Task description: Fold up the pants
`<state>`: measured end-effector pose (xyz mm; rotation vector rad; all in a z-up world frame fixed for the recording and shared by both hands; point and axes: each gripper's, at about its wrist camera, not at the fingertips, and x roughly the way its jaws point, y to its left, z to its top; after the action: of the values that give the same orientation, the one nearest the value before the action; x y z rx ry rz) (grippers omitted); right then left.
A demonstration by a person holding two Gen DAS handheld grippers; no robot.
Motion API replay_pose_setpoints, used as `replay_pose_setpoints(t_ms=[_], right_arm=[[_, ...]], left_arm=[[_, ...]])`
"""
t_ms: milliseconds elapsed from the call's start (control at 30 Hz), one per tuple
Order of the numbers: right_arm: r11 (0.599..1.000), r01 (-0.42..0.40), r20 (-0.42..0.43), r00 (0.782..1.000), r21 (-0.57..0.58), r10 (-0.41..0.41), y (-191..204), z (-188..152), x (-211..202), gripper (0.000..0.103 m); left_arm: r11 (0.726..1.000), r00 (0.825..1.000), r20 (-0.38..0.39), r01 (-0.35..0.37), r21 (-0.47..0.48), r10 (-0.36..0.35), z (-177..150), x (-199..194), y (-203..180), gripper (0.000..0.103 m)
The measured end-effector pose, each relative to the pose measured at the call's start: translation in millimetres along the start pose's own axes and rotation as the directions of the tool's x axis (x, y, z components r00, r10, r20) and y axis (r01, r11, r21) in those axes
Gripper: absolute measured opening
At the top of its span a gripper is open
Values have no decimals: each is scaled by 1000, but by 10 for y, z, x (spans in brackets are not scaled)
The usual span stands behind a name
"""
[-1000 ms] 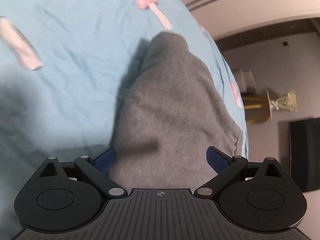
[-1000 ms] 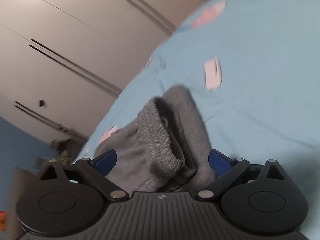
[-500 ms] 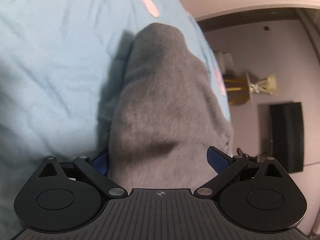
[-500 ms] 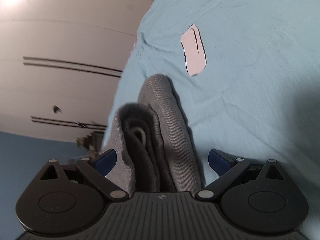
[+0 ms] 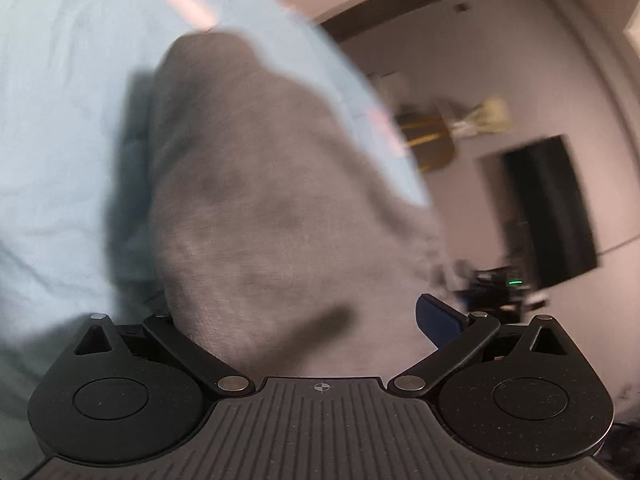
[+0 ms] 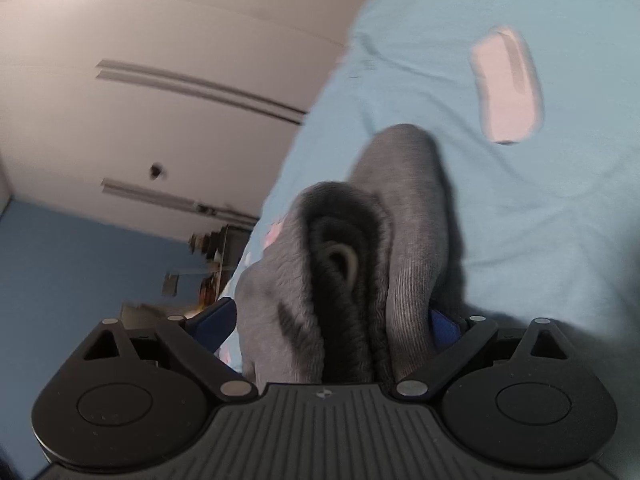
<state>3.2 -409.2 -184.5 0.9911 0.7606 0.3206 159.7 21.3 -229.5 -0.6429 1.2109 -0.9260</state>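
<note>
The grey folded pants (image 5: pixel 260 200) rest as a thick bundle on the light blue bedsheet (image 5: pixel 60 120). My left gripper (image 5: pixel 308 320) is open, and the bundle fills the space between its fingers. The cloth hides the left blue pad; the right pad (image 5: pixel 436 320) shows bare. In the right wrist view the pants (image 6: pixel 408 208) show their rolled layers and dark inner folds end-on. My right gripper (image 6: pixel 328 322) is open around that end, with both blue pads close against the cloth.
The bedsheet (image 6: pixel 520 220) has pink printed patches (image 6: pixel 508 88). White wardrobe doors (image 6: pixel 160 80) and a blue wall stand beyond the bed. In the left wrist view a dark screen (image 5: pixel 548 208) and a gold shelf (image 5: pixel 428 140) lie past the bed's edge.
Both grippers have moved in along the bundle, so the pants now fill the space between the fingers. The views have tilted and blurred. Finger spread looks unchanged.
</note>
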Motion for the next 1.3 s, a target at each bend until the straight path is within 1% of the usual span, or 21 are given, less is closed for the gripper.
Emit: replay_pose_setpoints(t_ms=[100, 167, 233, 300, 333, 467, 567, 767, 800, 833, 867, 900, 967, 1000, 1067, 1100, 1133, 1167, 1233, 1267, 1300], right_arm=[[999, 44, -61, 997, -20, -45, -60, 17, 166, 96], [995, 57, -76, 995, -77, -63, -8, 10, 246, 99], [977, 106, -79, 989, -184, -122, 106, -36, 332, 99], [941, 141, -71, 983, -308, -171, 218, -106, 416, 99], [935, 143, -72, 982, -324, -175, 231, -113, 425, 99], [970, 107, -96, 987, -220, -131, 138, 25, 411, 99], [979, 105, -113, 986, -176, -126, 110, 74, 411, 99], [973, 125, -34, 990, -195, -134, 112, -32, 441, 99], [970, 130, -23, 990, -206, -138, 124, -62, 434, 99], [968, 144, -13, 989, -204, -150, 151, -89, 426, 98], [965, 174, -4, 984, -197, -178, 194, -100, 431, 96], [953, 231, 7, 972, -195, -234, 259, -127, 429, 82], [914, 309, -15, 946, -265, -324, 464, -183, 456, 63], [911, 308, -16, 946, -273, -324, 539, -211, 437, 59], [919, 292, -1, 953, -267, -303, 639, -255, 373, 57], [916, 292, 10, 953, -276, -302, 665, -275, 358, 57], [909, 310, 14, 948, -279, -319, 654, -280, 378, 57], [906, 331, 5, 940, -264, -341, 609, -276, 414, 58], [919, 355, -15, 932, -169, -363, 483, -218, 486, 62], [927, 350, -19, 934, -134, -356, 456, -195, 502, 62], [923, 365, -13, 929, -122, -369, 492, -194, 508, 62]], left_arm=[[997, 999, 25, 38, -73, -37, 57, 51, 86, 102], [990, 999, 30, 47, -133, -43, 104, 70, 142, 102], [990, 998, 34, 60, -125, -56, 113, 90, 143, 102], [995, 998, 35, 54, -82, -51, 80, 121, 116, 102], [996, 998, 37, 53, -71, -50, 72, 133, 105, 102], [993, 998, 33, 62, -99, -59, 104, 121, 186, 103], [991, 998, 8, 67, -115, -67, 155, 141, 241, 103], [993, 1000, -22, 13, -115, -16, 259, 298, 141, 103], [992, 1000, -16, -6, -128, 4, 266, 303, 110, 101], [991, 999, -8, -40, -131, 39, 272, 305, 66, 88], [991, 997, 2, -75, -107, 76, 269, 297, 5, 69], [991, 994, 7, -106, -80, 107, 261, 295, -60, 60], [991, 991, 31, -127, -35, 128, 233, 290, -206, 40], [989, 988, 42, -149, -7, 149, 222, 288, -282, 37], [981, 982, 59, -185, 57, 181, 226, 313, -391, 35], [981, 981, 51, -189, 53, 187, 244, 355, -369, 35], [983, 983, 40, -181, 23, 180, 241, 351, -303, 36], [988, 989, 28, -147, -52, 149, 266, 379, -195, 37], [974, 995, 12, -98, -204, 103, 302, 421, -54, 36], [971, 994, 19, -99, -217, 106, 307, 408, -68, 33], [980, 989, 38, -135, -148, 142, 290, 389, -195, 30]])
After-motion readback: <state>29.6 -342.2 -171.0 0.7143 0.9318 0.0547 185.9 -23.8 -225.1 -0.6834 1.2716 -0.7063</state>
